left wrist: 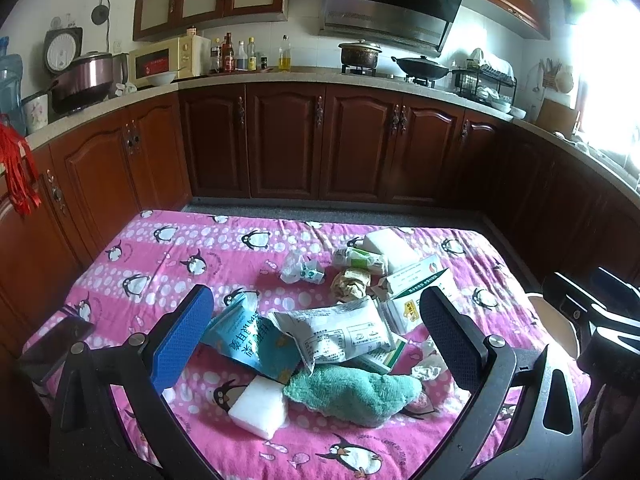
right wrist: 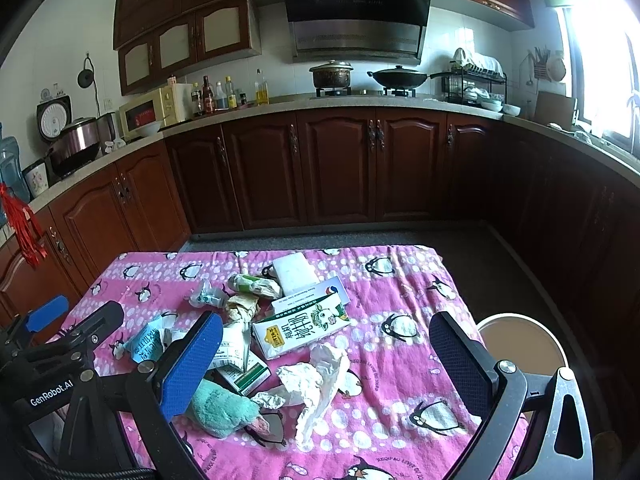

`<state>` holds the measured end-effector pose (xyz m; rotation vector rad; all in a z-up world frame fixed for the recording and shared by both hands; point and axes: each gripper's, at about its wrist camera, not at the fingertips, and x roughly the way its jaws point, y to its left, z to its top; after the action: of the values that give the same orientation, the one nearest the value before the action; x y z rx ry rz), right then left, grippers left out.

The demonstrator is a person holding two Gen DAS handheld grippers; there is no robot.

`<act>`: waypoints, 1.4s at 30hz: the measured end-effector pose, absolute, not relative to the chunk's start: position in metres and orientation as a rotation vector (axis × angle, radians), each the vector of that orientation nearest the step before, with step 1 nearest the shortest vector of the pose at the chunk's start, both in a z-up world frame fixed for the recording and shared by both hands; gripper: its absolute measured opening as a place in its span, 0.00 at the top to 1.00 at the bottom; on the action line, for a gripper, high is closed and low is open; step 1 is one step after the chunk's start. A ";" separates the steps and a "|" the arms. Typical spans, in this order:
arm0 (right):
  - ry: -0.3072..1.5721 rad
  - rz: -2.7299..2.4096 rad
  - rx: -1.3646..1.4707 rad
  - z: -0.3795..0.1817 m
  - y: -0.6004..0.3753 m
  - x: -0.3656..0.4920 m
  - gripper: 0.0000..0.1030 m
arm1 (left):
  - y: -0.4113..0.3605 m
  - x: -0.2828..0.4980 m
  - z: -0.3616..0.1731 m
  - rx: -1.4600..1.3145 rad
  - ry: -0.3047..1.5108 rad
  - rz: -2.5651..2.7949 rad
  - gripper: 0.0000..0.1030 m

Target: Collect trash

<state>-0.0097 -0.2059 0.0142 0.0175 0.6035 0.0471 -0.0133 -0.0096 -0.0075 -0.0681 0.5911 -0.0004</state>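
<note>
Both claws are wide apart and grasp nothing. The left claw hangs over a pile of trash on the bench with the pink penguin cloth: a white printed snack bag, a blue torn packet and a fuzzy green rag. The right claw hangs over crumpled white paper, near a green-and-white milk carton.

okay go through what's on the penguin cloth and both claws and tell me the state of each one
Left claw: open, empty.
Right claw: open, empty.
Milk carton: lying flat.
White tissue: crumpled, loose.
Teal towel: bunched up.
Silver wrapper: torn open, on the pile.
Blue packet: opened, crumpled.
White foam block: lying flat.
</note>
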 end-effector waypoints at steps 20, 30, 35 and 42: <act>0.629 0.041 0.017 0.007 -0.208 -0.007 0.01 | -0.004 -0.011 -0.011 -0.070 0.605 -0.007 0.01; 0.632 0.039 0.018 0.007 -0.208 -0.007 0.01 | -0.003 -0.011 -0.012 -0.070 0.605 -0.008 0.01; 0.629 0.038 0.016 0.008 -0.208 -0.007 0.01 | -0.003 -0.013 -0.012 -0.067 0.603 -0.012 0.01; 0.628 0.038 0.016 0.008 -0.208 -0.007 0.01 | -0.004 -0.014 -0.010 -0.065 0.600 -0.014 0.01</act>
<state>-0.0072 -0.2083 0.0079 0.0158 0.6280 0.0377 -0.0140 -0.0042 -0.0101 -0.0650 0.6001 -0.0139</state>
